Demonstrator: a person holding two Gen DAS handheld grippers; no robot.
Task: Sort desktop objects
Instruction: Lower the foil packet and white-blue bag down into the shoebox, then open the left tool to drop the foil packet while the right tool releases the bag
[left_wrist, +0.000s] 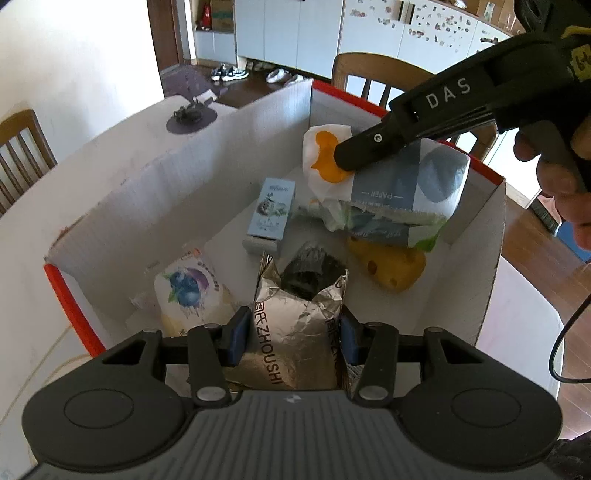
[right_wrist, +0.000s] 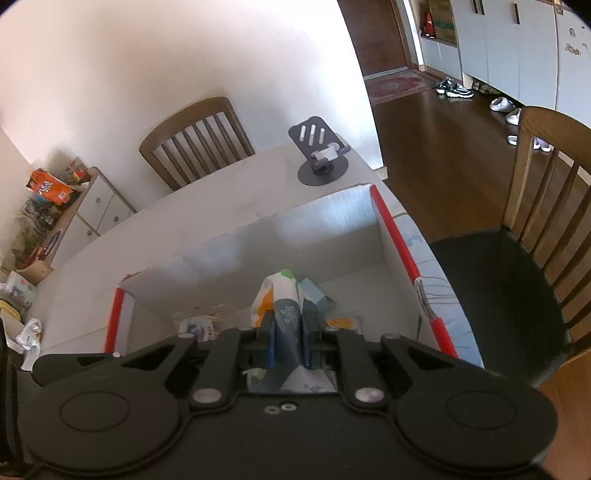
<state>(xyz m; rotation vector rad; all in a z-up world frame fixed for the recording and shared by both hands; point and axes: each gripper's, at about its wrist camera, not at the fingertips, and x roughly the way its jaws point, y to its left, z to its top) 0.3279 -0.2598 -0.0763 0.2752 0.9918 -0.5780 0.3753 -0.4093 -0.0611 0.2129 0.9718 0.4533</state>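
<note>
Our left gripper (left_wrist: 291, 341) is matte black with a ribbed grey body, blue pads (left_wrist: 236, 341), silver pivot screws and two round caps at the base. Our right gripper (right_wrist: 288, 341) has the same black linkage, blue pads and silver screws. From the left wrist, its arm (left_wrist: 443, 110) reads "DAS" in white, with a yellow label and thin black cable (left_wrist: 565, 332).

Silver foil bag (left_wrist: 295, 325), white red-edged box (left_wrist: 177, 177), yellow sponge (left_wrist: 391, 267)
</note>
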